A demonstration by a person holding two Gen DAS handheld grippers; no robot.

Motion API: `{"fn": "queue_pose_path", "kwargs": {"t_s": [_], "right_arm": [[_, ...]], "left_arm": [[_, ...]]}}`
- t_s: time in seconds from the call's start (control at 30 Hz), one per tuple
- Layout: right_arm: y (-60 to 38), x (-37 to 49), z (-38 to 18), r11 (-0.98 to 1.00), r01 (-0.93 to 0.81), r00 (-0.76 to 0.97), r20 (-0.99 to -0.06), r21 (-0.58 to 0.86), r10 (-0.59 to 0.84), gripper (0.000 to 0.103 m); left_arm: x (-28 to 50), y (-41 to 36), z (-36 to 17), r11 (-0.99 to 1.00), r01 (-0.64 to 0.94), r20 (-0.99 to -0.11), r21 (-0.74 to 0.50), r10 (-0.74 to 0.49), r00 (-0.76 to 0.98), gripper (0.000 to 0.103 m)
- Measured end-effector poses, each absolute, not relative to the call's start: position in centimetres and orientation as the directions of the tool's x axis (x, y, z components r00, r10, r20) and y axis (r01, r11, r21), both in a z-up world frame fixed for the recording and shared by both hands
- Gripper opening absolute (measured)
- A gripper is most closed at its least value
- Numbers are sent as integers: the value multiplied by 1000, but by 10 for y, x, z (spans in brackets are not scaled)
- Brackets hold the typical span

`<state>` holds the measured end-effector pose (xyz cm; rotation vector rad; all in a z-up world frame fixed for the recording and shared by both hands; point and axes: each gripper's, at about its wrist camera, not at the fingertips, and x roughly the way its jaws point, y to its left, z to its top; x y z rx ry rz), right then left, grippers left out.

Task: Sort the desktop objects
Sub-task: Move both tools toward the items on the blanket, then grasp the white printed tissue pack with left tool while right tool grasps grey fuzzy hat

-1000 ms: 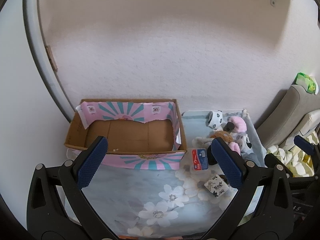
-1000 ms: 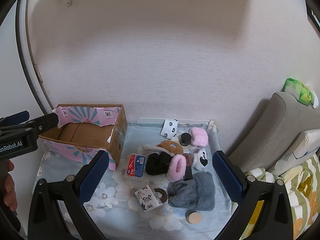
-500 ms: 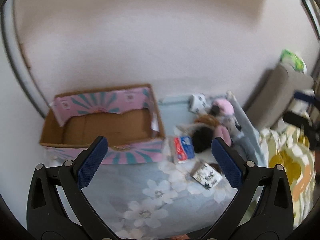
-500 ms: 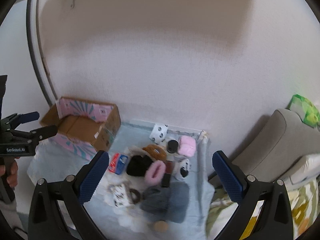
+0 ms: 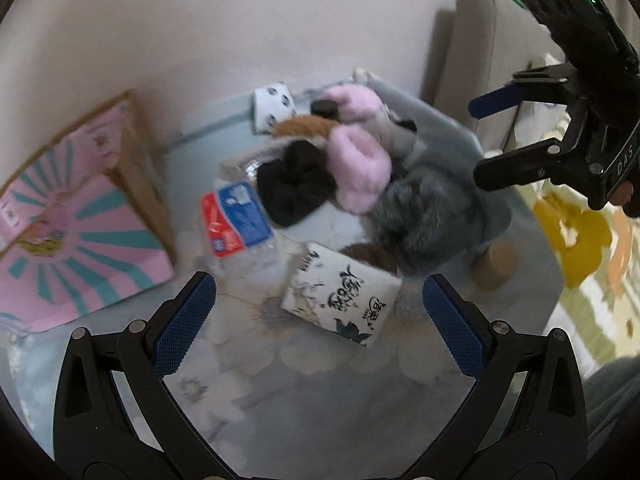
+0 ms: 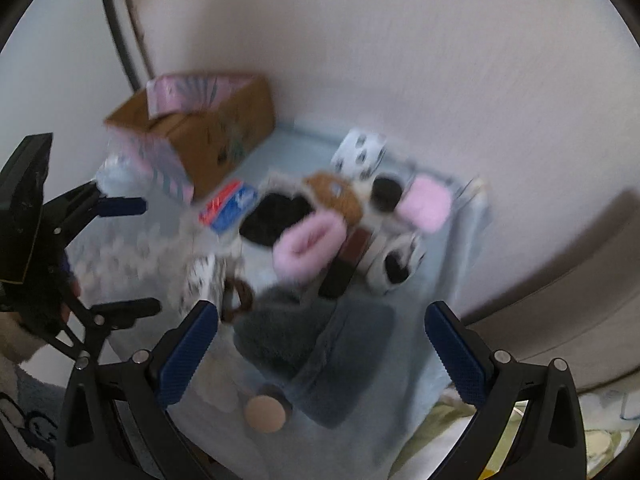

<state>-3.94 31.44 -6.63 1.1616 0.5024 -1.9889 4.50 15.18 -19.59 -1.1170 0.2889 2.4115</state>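
Observation:
A pile of small things lies on a floral cloth: a white tissue pack (image 5: 340,294), a red-and-blue packet (image 5: 236,220), a black scrunchie (image 5: 296,184), pink fluffy items (image 5: 360,164), a grey furry item (image 5: 424,216) and a round tan lid (image 6: 266,414). A pink-and-teal cardboard box (image 5: 76,216) stands at the left, also in the right wrist view (image 6: 192,136). My left gripper (image 5: 316,320) is open and empty just in front of the tissue pack. My right gripper (image 6: 320,344) is open and empty above the grey furry item.
A white wall runs behind the table. A grey cushion (image 5: 492,44) and yellow-patterned bedding (image 5: 576,240) lie to the right. A patterned white cup (image 5: 274,106) and a black round lid (image 6: 386,194) sit at the back of the pile.
Both grippers have swung toward the pile and come closer to it; the left one turned right, away from the box. Both stay open and empty.

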Motion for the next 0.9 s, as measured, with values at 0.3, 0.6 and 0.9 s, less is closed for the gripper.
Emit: {"fn": "queue_pose_path", "kwargs": {"t_s": [0.3, 0.6, 0.9], "right_arm": [[316, -43, -117, -542, 838, -212, -878, 63, -430, 101], [324, -45, -128, -526, 838, -146, -869, 145, -472, 63], [323, -40, -123, -544, 819, -132, -861, 184, -491, 19]], "left_arm": [[40, 162, -231, -809, -588, -785, 2, 363, -502, 92], [40, 157, -241, -793, -609, -786, -33, 397, -474, 67], [47, 150, -227, -787, -616, -787, -33, 400, -470, 65]]}}
